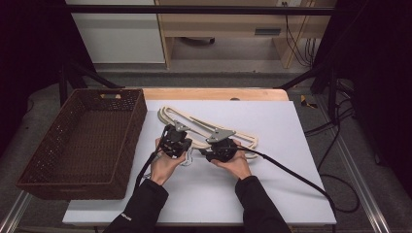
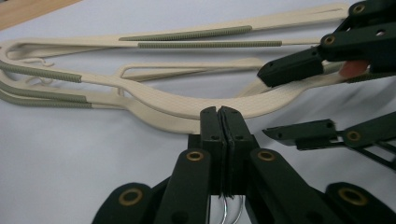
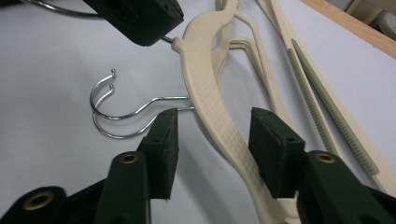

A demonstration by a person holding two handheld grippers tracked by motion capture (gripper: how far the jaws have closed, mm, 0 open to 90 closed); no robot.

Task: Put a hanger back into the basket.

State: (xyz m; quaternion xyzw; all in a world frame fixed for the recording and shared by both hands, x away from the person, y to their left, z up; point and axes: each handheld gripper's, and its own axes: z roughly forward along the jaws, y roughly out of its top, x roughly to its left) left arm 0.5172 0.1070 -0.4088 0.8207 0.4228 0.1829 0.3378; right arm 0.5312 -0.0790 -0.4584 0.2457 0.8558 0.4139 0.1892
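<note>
Clearly the cream hangers (image 1: 209,127) lie stacked on the white bench (image 1: 286,189), right of the wicker basket (image 1: 73,145): light, stiff plastic, smooth, apt to tangle at their wire hooks (image 3: 122,108). The neck, where hook meets shoulder, looks the surest hold. The left tongs (image 2: 221,122) are clenched on one hanger's hook wire at the neck. The right tongs (image 3: 212,149) stand half open astride a hanger's shoulder, pads (image 3: 268,149) not yet pressing.

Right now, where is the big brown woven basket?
In the high view, the brown woven basket sits at the table's left, partly over the white board's left edge, beside the cream plastic hangers.
</note>
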